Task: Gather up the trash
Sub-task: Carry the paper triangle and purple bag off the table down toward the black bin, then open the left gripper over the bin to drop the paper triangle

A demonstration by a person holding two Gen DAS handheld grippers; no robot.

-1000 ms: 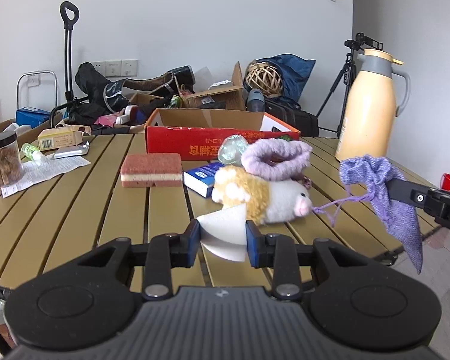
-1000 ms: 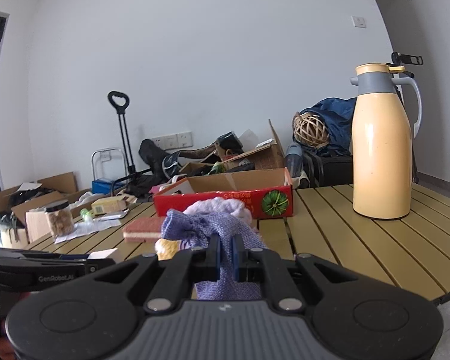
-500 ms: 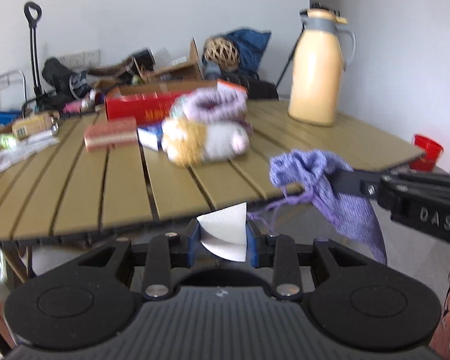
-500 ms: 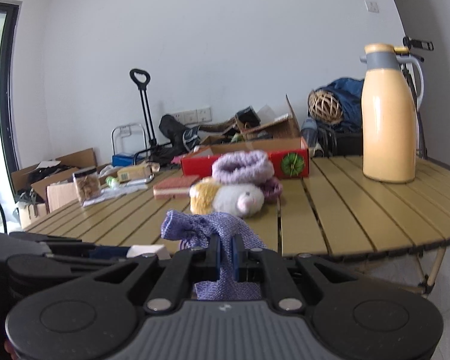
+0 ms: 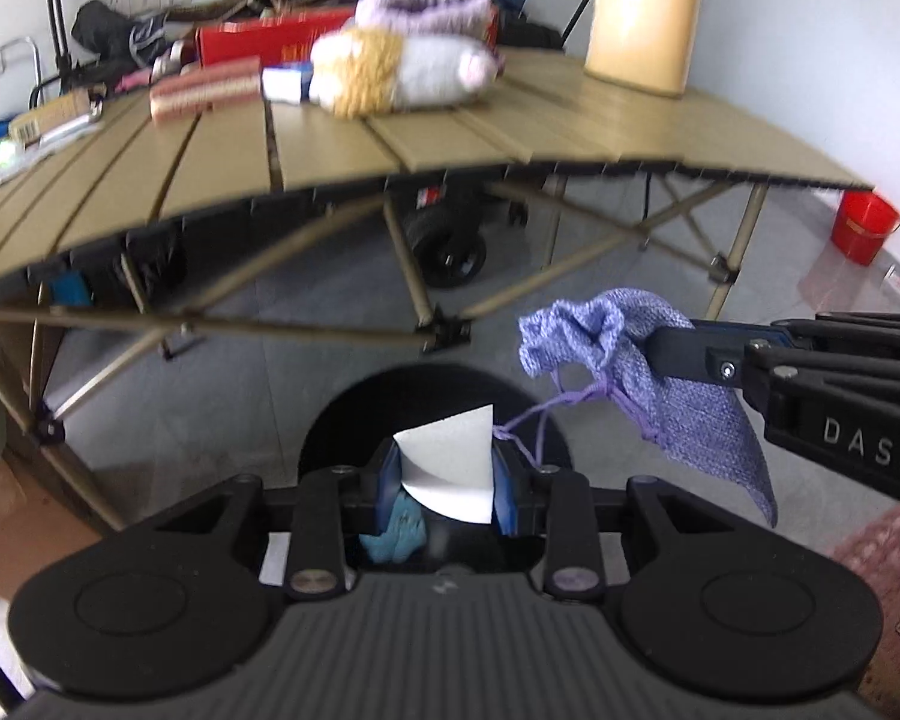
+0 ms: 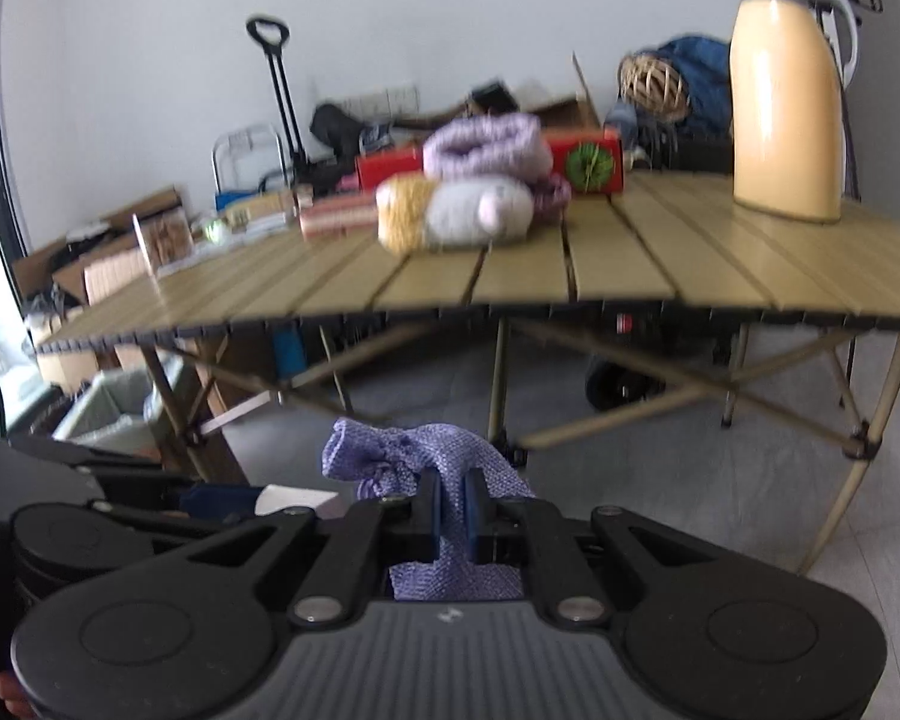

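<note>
Both grippers have dropped from tabletop level to below the table's near edge since a second ago, and I now look up at the underside of the table (image 5: 462,138) and its crossed legs. My left gripper (image 5: 447,480) is clamped on a white scrap of paper (image 5: 450,468), which stands upright between the blue pads. Directly beneath it sits a round black bin (image 5: 390,396) on the floor, in front of the table's near edge; a blue crumpled item (image 5: 396,531) shows inside, under the left pad. My right gripper (image 6: 452,510) is closed tight on a purple knitted pouch (image 6: 414,456), whose gathered mouth points left in the right wrist view and whose body hangs below the pads. In the left wrist view that pouch (image 5: 660,396) hangs just beside the bin's right rim, its drawstring trailing across to touch the paper's upper right corner. On the table, near the middle, a stuffed toy (image 6: 456,213) lies on its side with a purple knitted ring (image 6: 483,144) behind it. A yellow jug (image 6: 786,90) stands upright toward the far right corner. A red bucket (image 5: 864,225) sits on the floor past the table's right end.
</note>
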